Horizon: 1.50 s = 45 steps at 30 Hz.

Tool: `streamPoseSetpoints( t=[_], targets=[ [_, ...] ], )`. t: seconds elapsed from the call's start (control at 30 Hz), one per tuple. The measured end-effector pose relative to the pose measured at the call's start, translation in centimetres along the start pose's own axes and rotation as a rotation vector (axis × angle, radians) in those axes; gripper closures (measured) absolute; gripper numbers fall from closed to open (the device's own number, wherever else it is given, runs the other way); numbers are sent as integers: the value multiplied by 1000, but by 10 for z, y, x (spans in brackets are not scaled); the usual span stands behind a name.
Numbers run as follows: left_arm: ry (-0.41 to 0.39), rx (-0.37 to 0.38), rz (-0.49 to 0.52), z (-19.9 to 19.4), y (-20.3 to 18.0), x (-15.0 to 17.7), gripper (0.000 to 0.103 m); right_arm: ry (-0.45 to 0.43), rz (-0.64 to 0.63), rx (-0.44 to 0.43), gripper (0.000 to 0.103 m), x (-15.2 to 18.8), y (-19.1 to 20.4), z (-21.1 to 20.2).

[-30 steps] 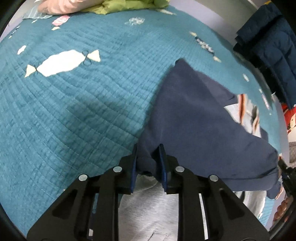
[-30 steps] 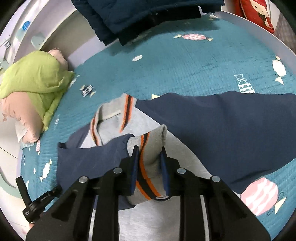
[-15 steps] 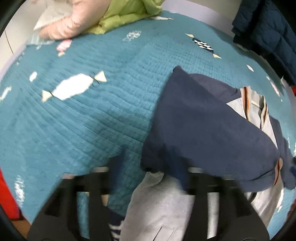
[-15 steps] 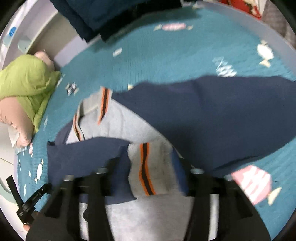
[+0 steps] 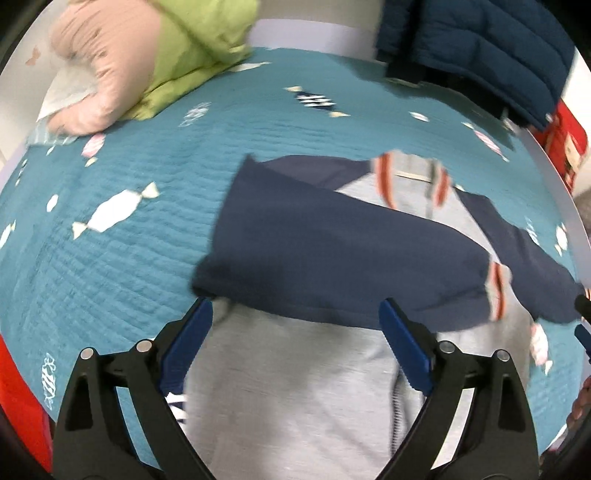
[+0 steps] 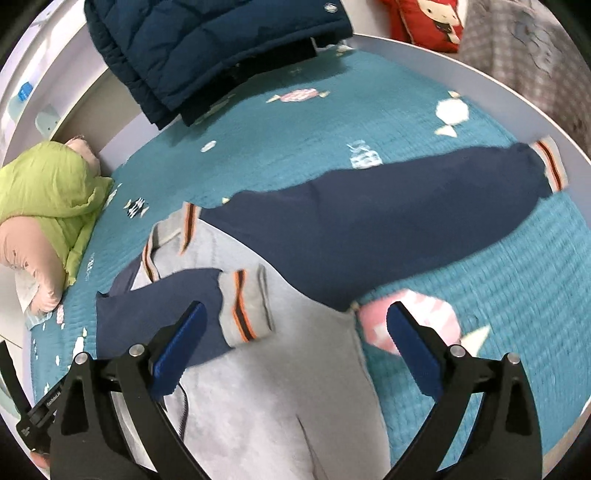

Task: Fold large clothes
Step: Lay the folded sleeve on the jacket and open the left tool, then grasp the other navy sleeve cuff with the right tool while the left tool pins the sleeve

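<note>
A grey jacket (image 5: 295,391) (image 6: 258,398) with navy sleeves and orange-striped cuffs lies flat on the teal quilt (image 5: 110,280) (image 6: 480,302). One navy sleeve (image 5: 332,251) (image 6: 162,310) is folded across the grey body, its striped cuff (image 6: 245,304) (image 5: 496,291) resting on the chest. The other sleeve (image 6: 399,221) stretches out to the right. My left gripper (image 5: 295,306) hangs above the folded sleeve's shoulder end, jaws opening, nothing between them. My right gripper (image 6: 297,308) hovers above the cuff, jaws opening wide, pads off the cloth.
A green and pink bundle of bedding (image 5: 155,59) (image 6: 48,206) lies at the far left. A dark blue padded coat (image 5: 480,48) (image 6: 221,48) drapes over the far edge. A red cushion (image 6: 428,22) sits beyond the white bed rim (image 6: 480,77).
Both grippers let go: the left released the navy sleeve's fold, the right released the striped cuff. Both have opened wide, risen and pulled back; the sleeve now lies across the grey body.
</note>
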<state>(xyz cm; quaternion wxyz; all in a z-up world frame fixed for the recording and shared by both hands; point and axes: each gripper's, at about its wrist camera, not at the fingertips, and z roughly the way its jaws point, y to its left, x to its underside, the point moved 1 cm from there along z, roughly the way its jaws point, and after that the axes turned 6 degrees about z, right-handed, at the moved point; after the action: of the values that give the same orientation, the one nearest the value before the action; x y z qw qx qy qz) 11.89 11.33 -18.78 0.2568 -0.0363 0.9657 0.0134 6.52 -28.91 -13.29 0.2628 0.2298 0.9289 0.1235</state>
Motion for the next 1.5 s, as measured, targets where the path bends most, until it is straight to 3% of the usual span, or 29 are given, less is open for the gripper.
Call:
streamPoseSetpoints(
  t=[0.37,0.77,0.83,0.87,0.93,0.97,1.03,1.2,1.27,1.37,1.4,1.47,1.5],
  targets=[
    [10,162,276,2,-144,-7,11,-40,138,92,9,-12,-89,-16],
    [67,356,325,33,-255,-36,14,-121,415,208,9,-74,-249,-23],
    [98,384,322,43,-270,-42,37,-143,476,216,9,-88,-273,-20],
    [114,397,321,47,-276,-44,39,-149,493,217,9,-94,-281,-18],
    [130,418,317,57,-289,-49,57,-167,537,230,9,-109,-300,-14],
    [134,426,318,60,-294,-51,59,-182,549,232,9,-114,-306,-13],
    [142,469,307,68,-302,-54,77,-205,589,227,9,-126,-323,-7],
    [216,519,276,102,-319,-54,91,-226,656,206,9,-142,-345,11],
    [250,478,290,120,-325,-49,91,-233,663,200,16,-146,-347,19],
    [282,470,281,138,-326,-41,93,-244,609,137,41,-155,-345,31],
    [271,474,280,140,-326,-40,93,-234,590,130,53,-159,-344,36],
    [266,469,300,140,-328,-40,93,-228,558,154,63,-166,-339,41],
    [268,462,308,141,-329,-40,93,-235,537,143,75,-168,-333,38]
  ],
)
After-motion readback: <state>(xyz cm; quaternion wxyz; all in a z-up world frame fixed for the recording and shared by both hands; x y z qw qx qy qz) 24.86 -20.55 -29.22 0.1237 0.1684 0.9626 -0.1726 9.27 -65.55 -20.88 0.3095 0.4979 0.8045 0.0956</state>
